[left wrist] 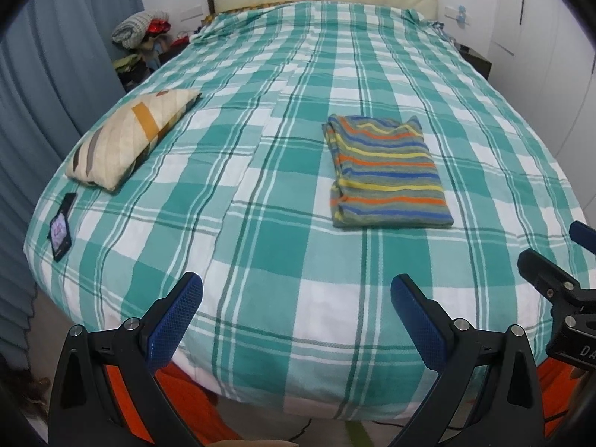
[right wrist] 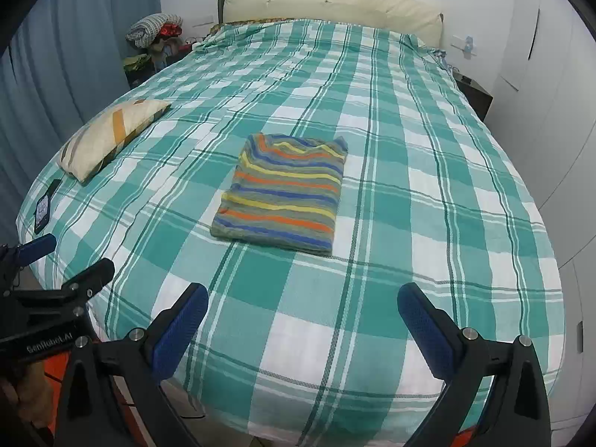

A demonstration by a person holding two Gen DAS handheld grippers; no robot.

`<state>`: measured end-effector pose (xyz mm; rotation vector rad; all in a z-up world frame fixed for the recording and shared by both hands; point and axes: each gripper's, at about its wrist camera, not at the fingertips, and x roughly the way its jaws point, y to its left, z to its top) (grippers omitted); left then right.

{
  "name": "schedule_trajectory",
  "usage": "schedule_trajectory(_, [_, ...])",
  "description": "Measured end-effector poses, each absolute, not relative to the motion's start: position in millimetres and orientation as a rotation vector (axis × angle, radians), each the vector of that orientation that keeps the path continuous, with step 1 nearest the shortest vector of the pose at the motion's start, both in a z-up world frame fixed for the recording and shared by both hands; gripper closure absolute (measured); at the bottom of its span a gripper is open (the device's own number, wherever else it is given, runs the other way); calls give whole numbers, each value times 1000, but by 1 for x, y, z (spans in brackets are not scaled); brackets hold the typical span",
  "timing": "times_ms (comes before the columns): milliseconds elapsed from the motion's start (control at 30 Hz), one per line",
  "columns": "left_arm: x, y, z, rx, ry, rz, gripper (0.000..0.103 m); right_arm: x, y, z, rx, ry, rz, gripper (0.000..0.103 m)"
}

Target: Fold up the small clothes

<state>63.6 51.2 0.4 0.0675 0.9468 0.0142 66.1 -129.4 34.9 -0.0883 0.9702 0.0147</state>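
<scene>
Plaid bed: one folded striped garment (flat); two hand-held grippers spread apart, empty.

both tongs, left and right, gape wide, seemingly side by side.

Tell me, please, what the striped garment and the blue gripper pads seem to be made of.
The striped garment looks like soft knitted fabric, perhaps cotton jersey: matte, folded flat with limp rounded edges.

The pads on the left gripper look like textured rubber or plastic: a fine mesh-like grip pattern shows. The right gripper has the same pads.
</scene>
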Motion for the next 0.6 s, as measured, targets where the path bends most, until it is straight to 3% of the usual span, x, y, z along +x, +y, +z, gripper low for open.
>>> schedule_trajectory(600, [71, 50, 14, 69, 925, -4, 1, 72, -135, 41, -86, 980, -20, 2])
